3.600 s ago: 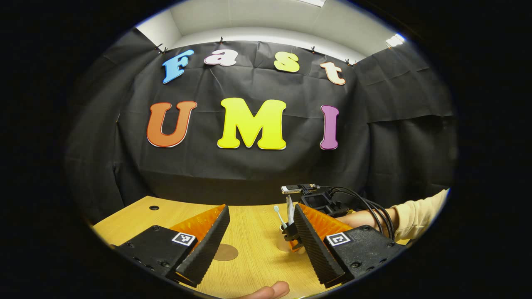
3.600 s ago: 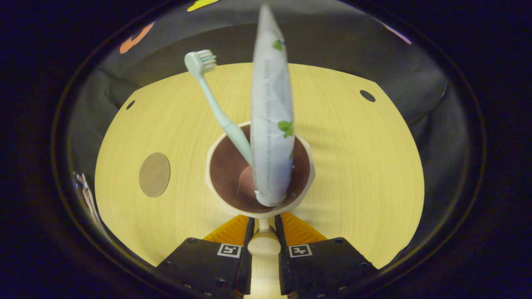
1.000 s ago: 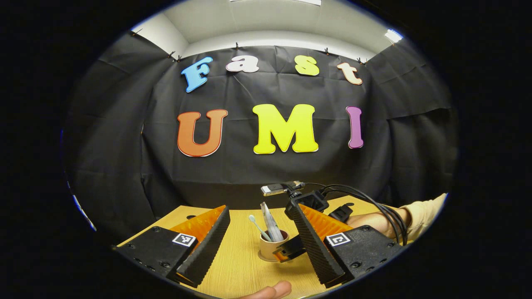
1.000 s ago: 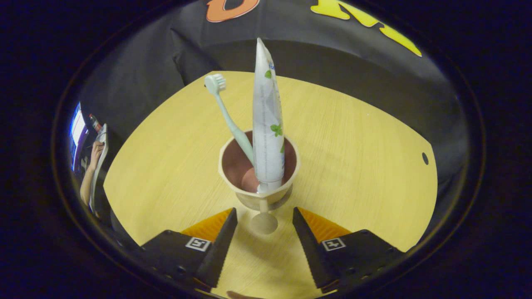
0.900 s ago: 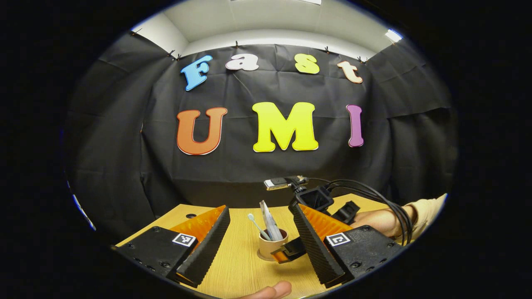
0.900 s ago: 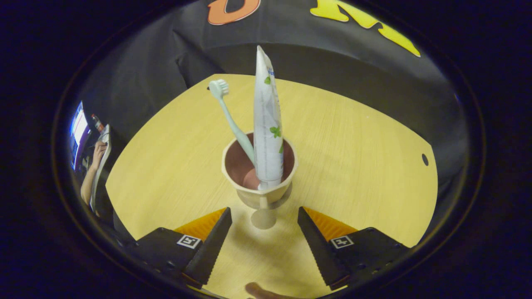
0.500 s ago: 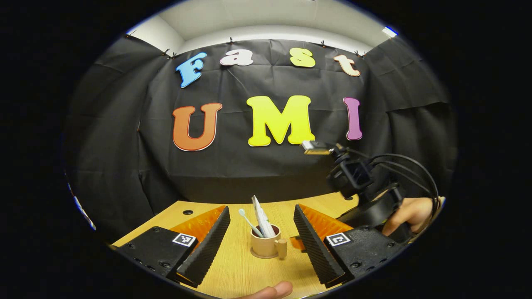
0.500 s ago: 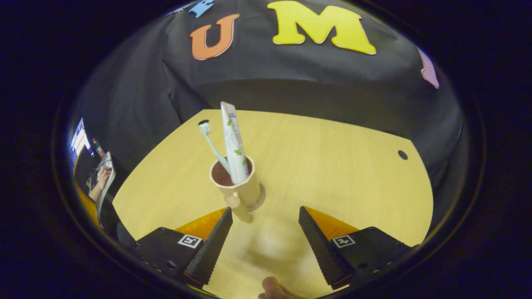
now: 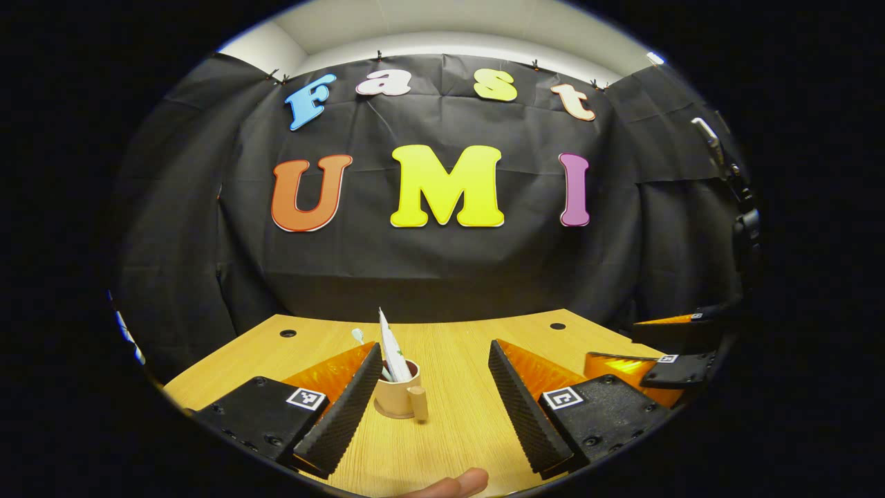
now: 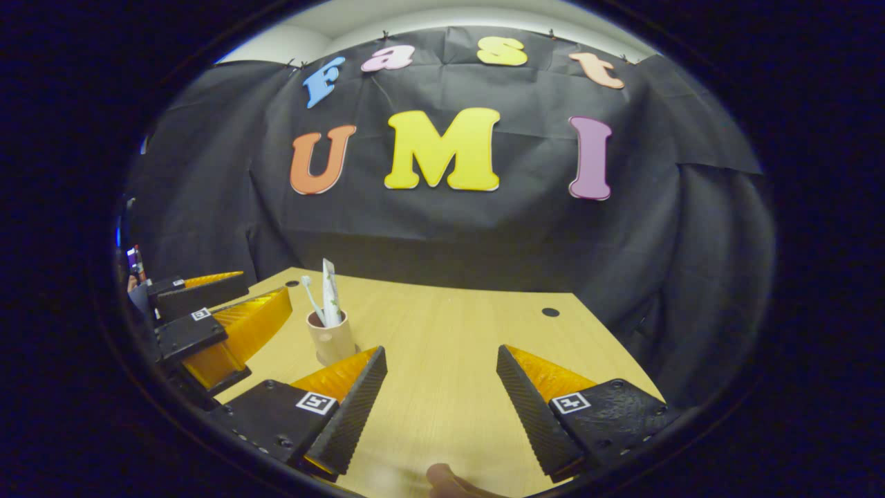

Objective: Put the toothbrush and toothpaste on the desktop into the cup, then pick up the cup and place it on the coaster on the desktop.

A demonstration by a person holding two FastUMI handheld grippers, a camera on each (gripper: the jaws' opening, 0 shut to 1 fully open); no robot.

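A tan cup [image 9: 395, 397] with its handle [image 9: 417, 403] facing me stands upright on the round brown coaster [image 9: 391, 416]. A white toothpaste tube [image 9: 390, 353] and a pale green toothbrush [image 9: 358, 336] stick up out of it. My left gripper [image 9: 434, 346] is open, and the cup stands just beyond its left finger. In the right gripper view the cup [image 10: 332, 338] holds the toothpaste [image 10: 330, 294] and toothbrush [image 10: 310, 294], ahead and to the left of my open right gripper [image 10: 441, 351], well apart from it. Nothing is between either pair of fingers.
The wooden table [image 10: 456, 360] has small cable holes [image 9: 557, 326] [image 10: 550, 312] near its far edge, against the black cloth wall. The right gripper [image 9: 612, 340] shows at the right edge, and the left gripper [image 10: 266, 287] at the left. A person's fingertip [image 9: 456, 481] shows at the bottom.
The right gripper carried the cup to the coaster, opened off its handle, then pulled back and to the right. The cup now stands free on the coaster.
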